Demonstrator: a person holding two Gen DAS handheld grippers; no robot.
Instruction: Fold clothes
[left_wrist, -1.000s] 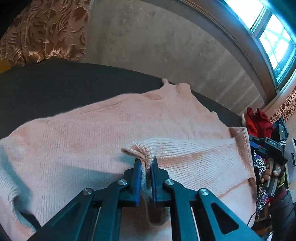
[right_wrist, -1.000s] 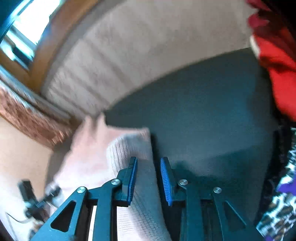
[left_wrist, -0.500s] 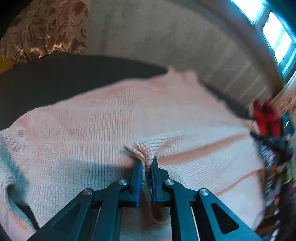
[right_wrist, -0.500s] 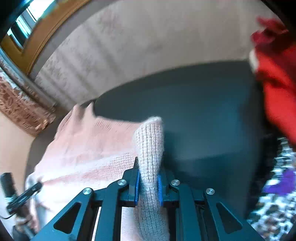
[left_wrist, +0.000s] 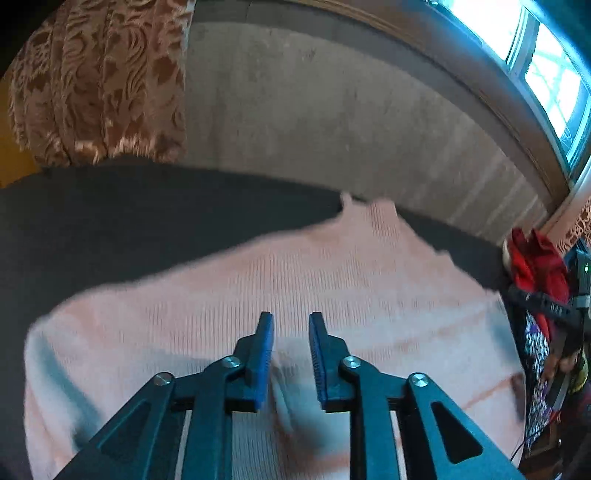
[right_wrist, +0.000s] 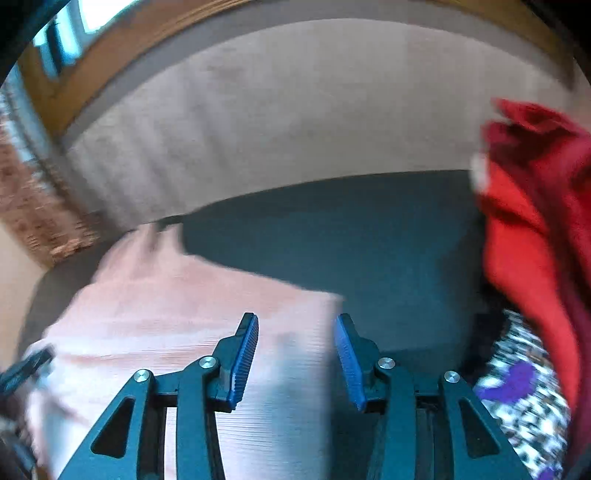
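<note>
1. Both claws have just let go. Half a second ago the left claw (left_wrist: 290, 321) was pinched on a ribbed cuff of the pink sweater (left_wrist: 332, 280) and the right claw (right_wrist: 296, 325) was clamped on another ribbed edge; now each stands apart with nothing between its blue pads, the left at a narrow gap, the right wider.

2. The pink sweater lies spread on the dark surface (left_wrist: 147, 206), its collar pointing toward the wall. The raised cuff seen a moment back is gone from in front of the left claw, and faint crease lines cross the knit on the right side.

3. My reading: the sleeve or sleeves have been laid in over the body, so 1 fold looks placed. The frames are blurred by motion, so I cannot tell how neatly the layers sit, nor whether further folds remain.

4. In the right wrist view, the sweater's right edge runs just under the right claw, with bare dark surface beyond it.

5. Around it: a red garment (right_wrist: 532, 229) heaped at the right edge, a patterned cloth (right_wrist: 524, 391) below it, a brown curtain (left_wrist: 99, 81) at the far left, and a window (left_wrist: 546, 66).

6. The red pile sits near the sweater's right side and could crowd a fold made that way; the left has open room.
</note>
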